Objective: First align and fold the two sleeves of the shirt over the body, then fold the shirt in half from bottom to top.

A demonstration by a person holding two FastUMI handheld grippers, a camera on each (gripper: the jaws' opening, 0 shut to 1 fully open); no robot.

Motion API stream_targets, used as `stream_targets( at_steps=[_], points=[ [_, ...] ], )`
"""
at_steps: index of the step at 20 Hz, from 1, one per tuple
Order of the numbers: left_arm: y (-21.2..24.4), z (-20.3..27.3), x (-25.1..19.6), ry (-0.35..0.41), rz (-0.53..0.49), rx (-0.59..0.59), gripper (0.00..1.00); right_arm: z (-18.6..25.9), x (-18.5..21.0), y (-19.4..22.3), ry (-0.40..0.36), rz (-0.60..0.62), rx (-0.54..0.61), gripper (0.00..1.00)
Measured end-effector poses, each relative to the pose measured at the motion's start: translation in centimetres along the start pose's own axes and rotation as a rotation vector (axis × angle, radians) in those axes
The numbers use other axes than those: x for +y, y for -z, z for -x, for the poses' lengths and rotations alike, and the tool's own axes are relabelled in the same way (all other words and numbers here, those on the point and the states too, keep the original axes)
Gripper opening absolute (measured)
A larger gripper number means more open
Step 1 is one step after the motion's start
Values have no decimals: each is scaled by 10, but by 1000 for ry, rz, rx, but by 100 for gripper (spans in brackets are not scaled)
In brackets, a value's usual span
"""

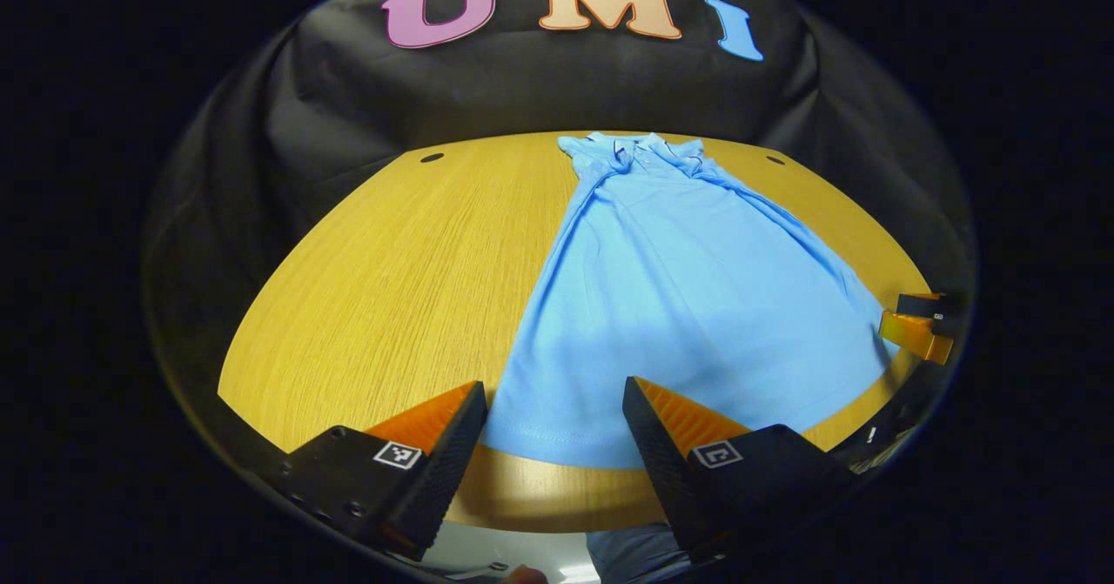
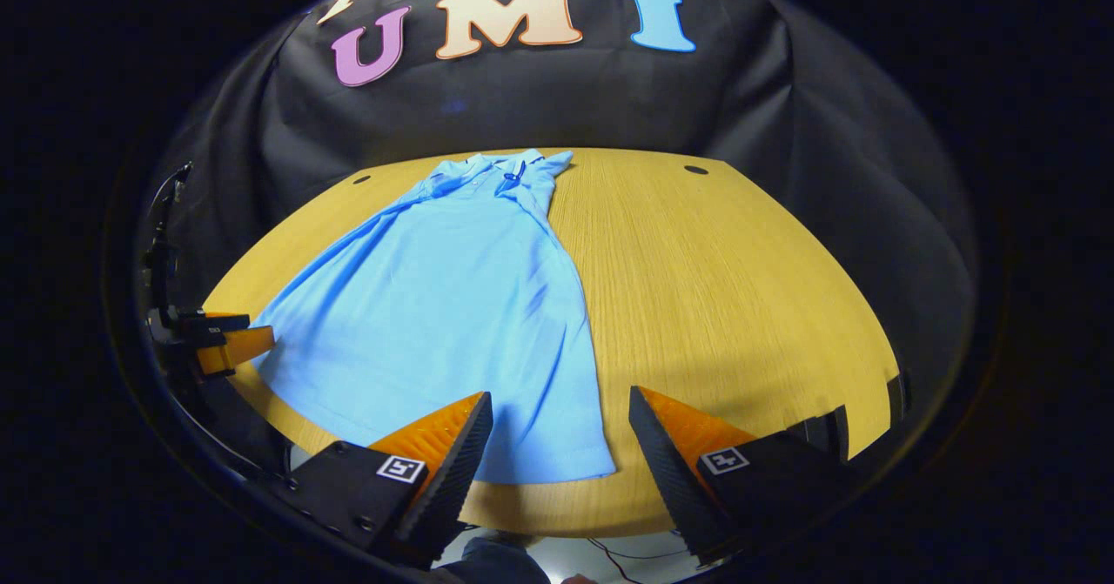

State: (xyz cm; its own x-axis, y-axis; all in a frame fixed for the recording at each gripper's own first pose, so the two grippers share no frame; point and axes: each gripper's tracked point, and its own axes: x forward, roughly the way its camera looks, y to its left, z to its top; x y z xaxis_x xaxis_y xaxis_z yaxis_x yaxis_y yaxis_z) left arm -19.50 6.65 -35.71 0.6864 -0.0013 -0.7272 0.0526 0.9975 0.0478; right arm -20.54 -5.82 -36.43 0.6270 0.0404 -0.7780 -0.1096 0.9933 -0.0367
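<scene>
Your left gripper (image 1: pixel 554 423) hangs released over the hem's left corner; your right gripper (image 2: pixel 561 432) likewise spread above the hem's right corner. Beyond, blue shirt (image 1: pixel 687 305) lies flat on the wooden table (image 1: pixel 392 271), sleeves folded in, collar farthest away.

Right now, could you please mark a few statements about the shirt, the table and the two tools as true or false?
1. The shirt lies on a wooden table. True.
2. The left tool is shut on the hem. False: its fingers stand apart, gripping nothing.
3. The collar lies at the table's far side. True.
4. The shirt is already folded in half bottom to top. False: it lies at full length.
5. The right tool is open. True.
</scene>
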Motion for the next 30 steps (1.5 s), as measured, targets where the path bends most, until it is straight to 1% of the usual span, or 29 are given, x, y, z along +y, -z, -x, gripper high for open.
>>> stream_targets(
  at_steps=[1, 2, 3, 4, 5, 6, 7, 8, 9, 10, 11, 12, 13, 15, 16, 17, 18, 19, 23, 30],
  points=[
    [6, 2, 1, 3, -6, 4, 95, -2, 0, 7, 6, 9, 22, 94],
    [3, 1, 1, 9, -6, -6, 96, 0, 1, 9, -3, 3, 38, 98],
    [6, 2, -1, 23, 3, 8, 95, -5, 2, 8, -2, -13, 35, 99],
    [6, 3, -3, 36, 25, 2, 95, -4, 3, 9, -1, -14, 48, 99],
    [7, 3, -3, 40, 41, 3, 93, -2, 6, 8, -12, -11, 47, 94],
    [7, 1, -6, 45, 35, 0, 87, -2, 11, 11, -26, 5, 56, 94],
    [5, 0, -13, 57, 31, -4, 76, -1, 17, 8, -42, 14, 52, 83],
    [5, 0, -19, 65, 29, -6, 68, -2, 23, 9, -60, 17, 60, 64],
    [5, -1, -26, 81, 26, -8, 48, -2, 27, 9, -69, 10, 58, 45],
    [5, 1, -32, 90, 28, -13, 36, -2, 28, 9, -67, 7, 61, 26],
    [4, 1, -31, 77, 31, -11, 5, -3, 32, 9, -77, 13, 63, 6],
    [3, 0, -30, 70, 33, -4, 0, -3, 32, 8, -77, 15, 65, 4],
    [5, -1, -31, 69, 42, 15, 0, -3, 31, 7, -77, 11, 72, 2],
    [2, 0, -31, 76, 86, 53, 0, -2, 32, 2, -78, -7, 73, 2],
    [-4, 2, -28, 74, 98, 49, 0, -1, 31, -6, -80, -17, 63, 3],
    [-14, 4, -26, 76, 104, 39, 0, 0, 32, -15, -80, -26, 49, 0],
    [-25, 3, -25, 80, 111, 24, 0, 1, 31, -27, -83, -36, 30, 5],
    [-35, 5, -24, 88, 119, 14, 0, 3, 32, -37, -84, -44, 14, 2],
    [-80, -1, -22, 107, 128, -32, 0, -2, 34, -81, -86, -72, -37, 2],
    [-154, -33, -8, 114, 118, -86, 0, -33, 34, -160, -56, -105, -123, 3]
  ],
)
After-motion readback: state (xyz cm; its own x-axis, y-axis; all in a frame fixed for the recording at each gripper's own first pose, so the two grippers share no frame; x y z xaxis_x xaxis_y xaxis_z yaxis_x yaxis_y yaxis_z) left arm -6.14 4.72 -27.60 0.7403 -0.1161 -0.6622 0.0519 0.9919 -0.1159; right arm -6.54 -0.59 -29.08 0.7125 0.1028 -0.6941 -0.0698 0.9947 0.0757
